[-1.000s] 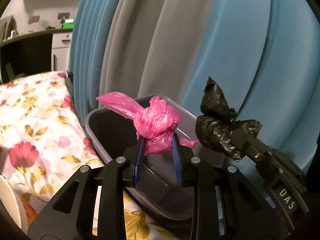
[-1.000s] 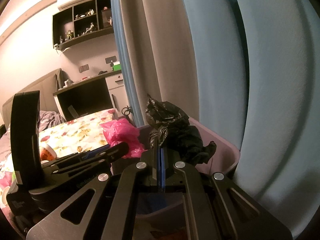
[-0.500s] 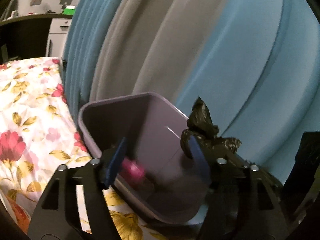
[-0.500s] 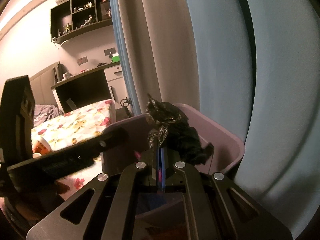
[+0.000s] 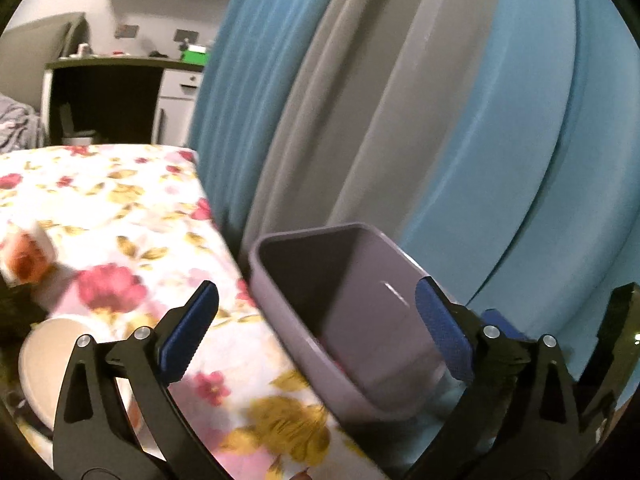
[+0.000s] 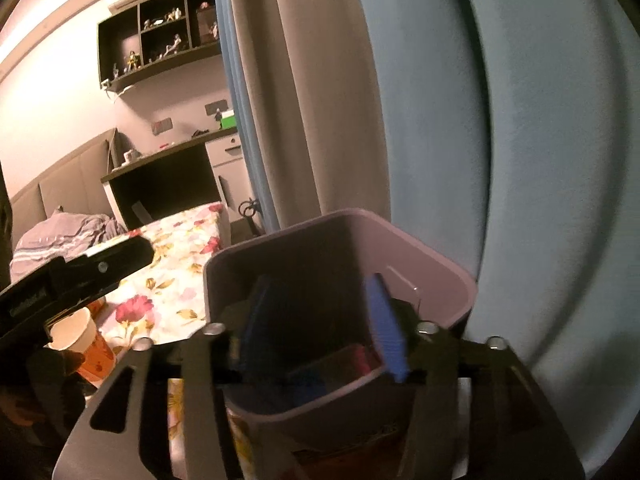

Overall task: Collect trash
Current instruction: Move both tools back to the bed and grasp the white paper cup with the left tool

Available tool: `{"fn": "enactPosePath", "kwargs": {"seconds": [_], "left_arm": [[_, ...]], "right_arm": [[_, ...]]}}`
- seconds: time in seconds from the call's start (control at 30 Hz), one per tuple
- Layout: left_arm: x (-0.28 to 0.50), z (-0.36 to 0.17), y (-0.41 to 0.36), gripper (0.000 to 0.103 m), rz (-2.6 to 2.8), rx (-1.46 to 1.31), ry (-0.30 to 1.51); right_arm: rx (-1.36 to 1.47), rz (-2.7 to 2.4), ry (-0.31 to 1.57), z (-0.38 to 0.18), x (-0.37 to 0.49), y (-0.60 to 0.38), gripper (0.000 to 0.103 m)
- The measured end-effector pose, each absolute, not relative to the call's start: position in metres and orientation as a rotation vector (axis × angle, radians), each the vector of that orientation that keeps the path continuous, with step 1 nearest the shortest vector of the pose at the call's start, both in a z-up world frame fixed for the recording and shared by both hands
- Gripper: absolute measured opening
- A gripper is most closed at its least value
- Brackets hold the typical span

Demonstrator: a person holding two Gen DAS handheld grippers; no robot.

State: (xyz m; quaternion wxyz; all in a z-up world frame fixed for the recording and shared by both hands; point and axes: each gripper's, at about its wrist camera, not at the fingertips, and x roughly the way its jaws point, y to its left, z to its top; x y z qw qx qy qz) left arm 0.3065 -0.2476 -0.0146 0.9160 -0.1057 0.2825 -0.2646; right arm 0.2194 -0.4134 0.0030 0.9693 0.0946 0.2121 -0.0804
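A mauve plastic bin (image 5: 280, 292) stands at the edge of the flower-print tablecloth (image 5: 120, 208), against the curtains. My left gripper (image 5: 316, 332) hovers in front of it with its jaws opening wide and nothing between the blue pads. In the right wrist view my right gripper (image 6: 320, 328) hangs over the bin (image 6: 280, 236) with its jaws opening, and nothing is between the pads. A pink bag (image 6: 360, 356) lies at the bottom of the bin. The black bag does not show in the dark bin. A finger of the left gripper (image 6: 100, 266) reaches in from the left.
Blue and grey curtains (image 5: 400, 100) hang right behind the bin. An orange paper cup (image 6: 80, 340) and a white bowl (image 5: 48, 360) stand on the tablecloth to the left. A desk (image 6: 168, 176) and wall shelves (image 6: 160, 40) are at the back.
The left gripper let go of the pink bag, which fell into the bin, then swung left. The right gripper opened and the black bag dropped out of sight.
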Motion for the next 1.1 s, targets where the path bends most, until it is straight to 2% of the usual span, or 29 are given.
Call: {"fn": "enactPosePath", "kwargs": {"seconds": [0.03, 0.13, 0.3, 0.4, 0.83, 1.1], "left_arm": [[0.3, -0.012, -0.243, 0.097, -0.538, -0.212, 0.574], [0.278, -0.004, -0.231, 0.097, -0.502, -0.179, 0.537], [0.234, 0.007, -0.204, 0.097, -0.437, -0.131, 0.488], [0.207, 0.01, -0.18, 0.097, -0.4, -0.137, 0.468], [0.12, -0.011, -0.047, 0.097, -0.141, -0.135, 0.429], [0.132, -0.041, -0.017, 0.097, -0.111, -0.133, 0.551]], "right_arm": [[0.19, -0.17, 0.416, 0.004, 0.214, -0.412, 0.073], [0.168, -0.192, 0.364, 0.012, 0.192, -0.401, 0.087], [0.164, -0.185, 0.315, 0.02, 0.16, -0.387, 0.09], [0.168, -0.172, 0.285, 0.026, 0.143, -0.377, 0.096], [0.129, -0.035, 0.254, 0.021, 0.102, -0.292, 0.097], [0.101, 0.067, 0.306, 0.008, 0.104, -0.24, 0.097]]}}
